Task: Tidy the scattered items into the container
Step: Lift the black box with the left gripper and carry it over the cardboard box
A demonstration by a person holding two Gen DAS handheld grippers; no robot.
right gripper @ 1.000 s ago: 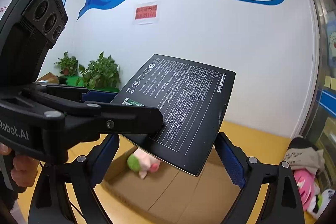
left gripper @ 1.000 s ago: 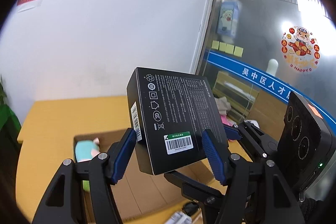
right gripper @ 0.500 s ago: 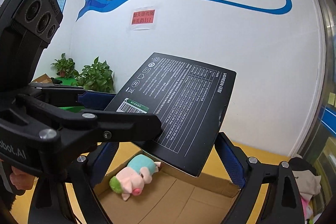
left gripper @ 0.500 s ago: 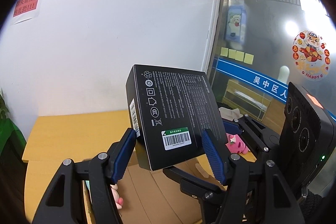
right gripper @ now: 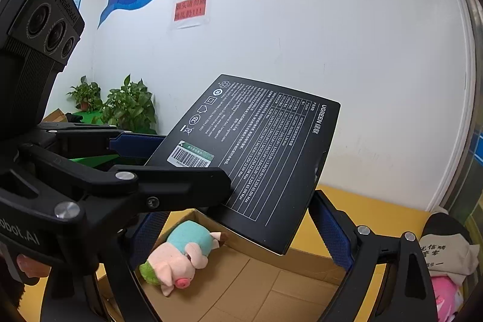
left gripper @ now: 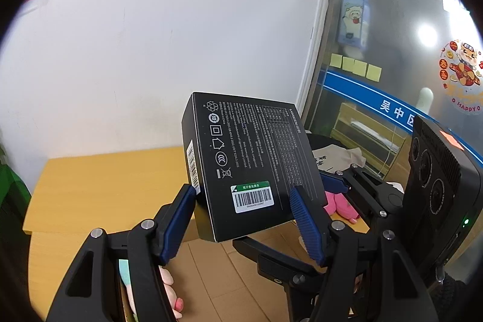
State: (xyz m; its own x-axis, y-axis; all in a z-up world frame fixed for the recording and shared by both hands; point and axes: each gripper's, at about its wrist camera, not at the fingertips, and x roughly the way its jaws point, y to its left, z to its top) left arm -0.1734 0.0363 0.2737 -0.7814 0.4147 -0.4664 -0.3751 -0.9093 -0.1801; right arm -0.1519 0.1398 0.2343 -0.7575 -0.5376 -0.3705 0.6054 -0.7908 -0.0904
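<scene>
A flat black UGREEN box (left gripper: 250, 162) with white print and a barcode label is held in the air above an open cardboard box (left gripper: 229, 270). My left gripper (left gripper: 244, 219) is shut on the black box, its blue pads on both side edges. In the right wrist view the black box (right gripper: 259, 147) sits between my right gripper's (right gripper: 238, 234) wide-spread fingers, which do not touch it; the left gripper crosses in from the left. A plush pig (right gripper: 178, 255) with a teal body lies inside the cardboard box (right gripper: 271, 285).
The cardboard box stands on a yellow wooden table (left gripper: 99, 180) against a white wall. A pink plush toy (left gripper: 338, 204) and a beige cloth bag (left gripper: 335, 156) lie to the right by a glass partition. Potted plants (right gripper: 126, 107) stand at the far left.
Both grippers and the black box have moved forward over the cardboard box. The plush pig now shows lower and nearer in both views. The grip on the black box is unchanged.
</scene>
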